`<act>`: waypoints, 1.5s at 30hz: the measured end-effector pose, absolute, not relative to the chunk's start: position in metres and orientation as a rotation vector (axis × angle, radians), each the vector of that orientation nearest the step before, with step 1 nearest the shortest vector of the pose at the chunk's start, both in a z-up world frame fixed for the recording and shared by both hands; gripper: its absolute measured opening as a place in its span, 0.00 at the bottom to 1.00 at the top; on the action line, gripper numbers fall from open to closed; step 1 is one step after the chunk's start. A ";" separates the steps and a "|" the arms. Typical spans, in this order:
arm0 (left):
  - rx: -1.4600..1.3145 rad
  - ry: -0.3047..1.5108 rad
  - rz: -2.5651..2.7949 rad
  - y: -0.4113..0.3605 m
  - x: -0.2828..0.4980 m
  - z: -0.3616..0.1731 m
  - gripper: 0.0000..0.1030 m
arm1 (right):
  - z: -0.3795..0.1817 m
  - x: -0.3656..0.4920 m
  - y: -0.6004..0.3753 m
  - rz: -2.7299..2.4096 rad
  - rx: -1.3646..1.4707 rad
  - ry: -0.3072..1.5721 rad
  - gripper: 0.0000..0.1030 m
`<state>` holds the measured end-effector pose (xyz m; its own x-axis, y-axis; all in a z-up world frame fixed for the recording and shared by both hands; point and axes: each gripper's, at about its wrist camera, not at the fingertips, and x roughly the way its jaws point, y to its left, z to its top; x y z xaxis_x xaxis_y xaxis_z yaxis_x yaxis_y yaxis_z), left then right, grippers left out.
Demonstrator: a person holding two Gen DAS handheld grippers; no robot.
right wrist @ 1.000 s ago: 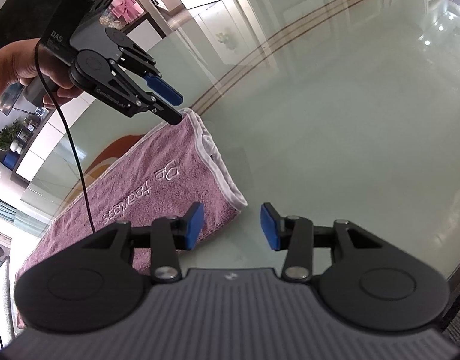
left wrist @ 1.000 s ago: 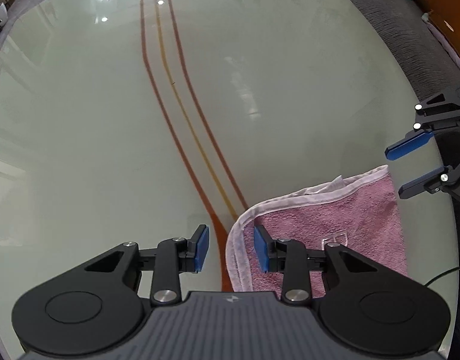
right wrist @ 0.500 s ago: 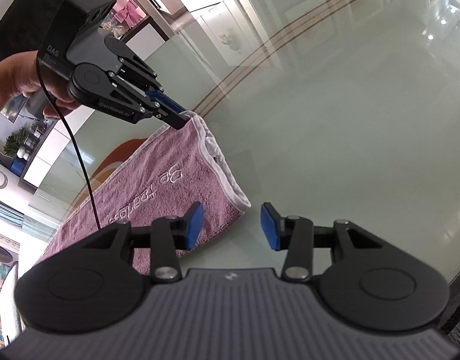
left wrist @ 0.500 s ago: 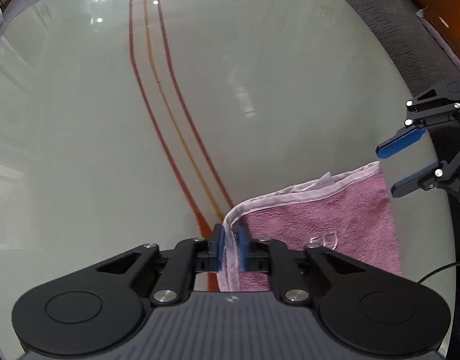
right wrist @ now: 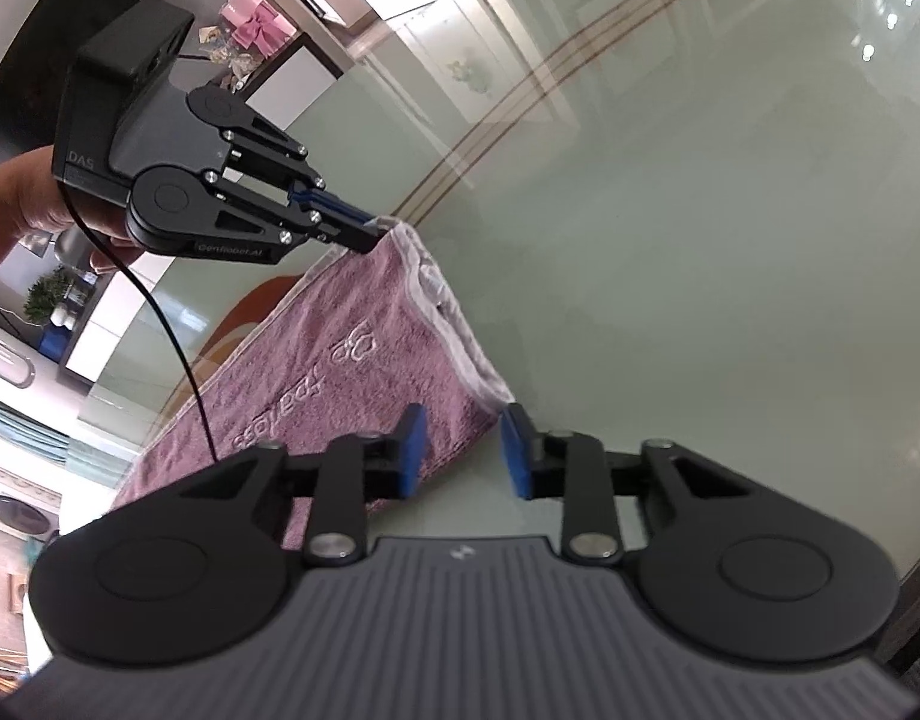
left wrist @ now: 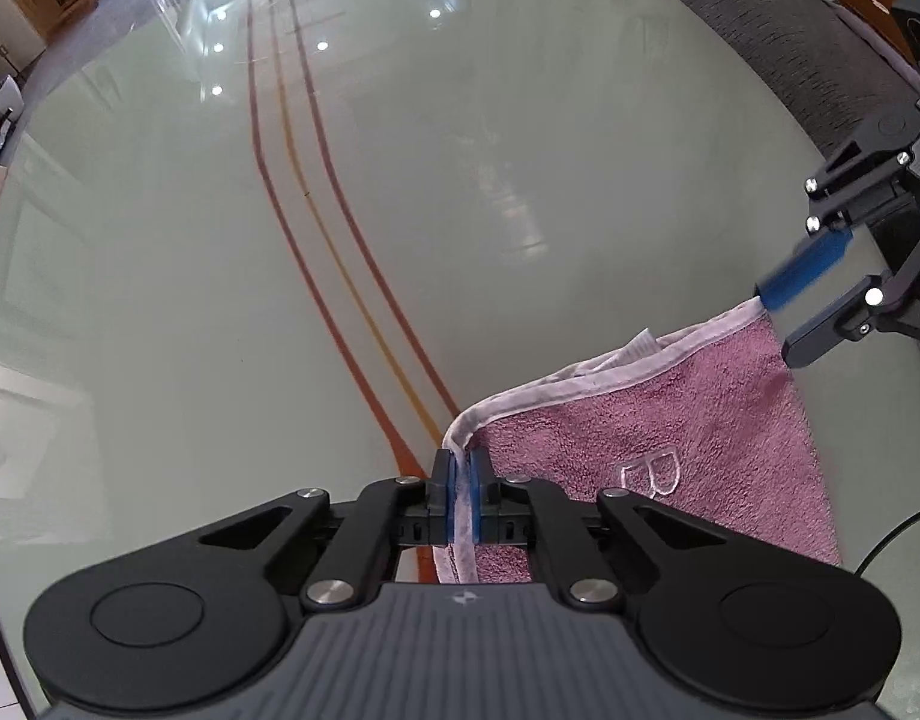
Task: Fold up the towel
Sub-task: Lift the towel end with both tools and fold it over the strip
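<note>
A pink towel [left wrist: 670, 438] with a white hem and embroidered lettering lies on the glass table [left wrist: 520, 180]. My left gripper [left wrist: 463, 504] is shut on the hem at one corner. In the right wrist view that corner is lifted slightly off the glass, with the left gripper [right wrist: 372, 234] pinching it. My right gripper [right wrist: 463, 450] is closing; the neighbouring corner of the towel [right wrist: 339, 348] lies between its blue pads, which stand apart from the cloth. The left wrist view shows the right gripper [left wrist: 781, 324] straddling that corner.
Red and orange stripes [left wrist: 315, 210] run along the table away from me. A hand [right wrist: 15, 210] holds the left gripper, and its black cable [right wrist: 183, 372] hangs over the towel. Grey carpet [left wrist: 790, 30] lies beyond the table edge.
My left gripper went from open beside the corner to shut on the hem and raised it a little. My right gripper's jaws narrowed around the other corner.
</note>
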<state>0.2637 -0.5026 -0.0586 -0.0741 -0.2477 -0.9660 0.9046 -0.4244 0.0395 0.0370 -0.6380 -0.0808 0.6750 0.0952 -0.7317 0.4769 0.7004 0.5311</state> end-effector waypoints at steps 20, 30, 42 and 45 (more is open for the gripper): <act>1.299 0.796 -1.648 -0.542 0.264 -0.072 0.05 | -0.080 0.048 -0.639 -0.341 0.797 0.805 0.38; 1.289 0.798 -1.647 -0.552 0.244 -0.093 0.05 | -0.086 0.053 -0.634 -0.312 0.774 0.831 0.08; 1.229 0.729 -1.577 -0.526 0.251 -0.051 0.05 | -0.031 0.040 -0.604 -0.207 0.700 0.711 0.08; 1.214 0.719 -1.543 -0.504 0.257 -0.034 0.05 | -0.015 0.038 -0.588 -0.167 0.682 0.682 0.08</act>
<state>0.2569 -0.5037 -0.0342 0.0074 -0.3419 -0.9397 0.9393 -0.3201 0.1238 0.0384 -0.5881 -0.0148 0.7725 0.0726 -0.6309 0.3563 0.7728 0.5252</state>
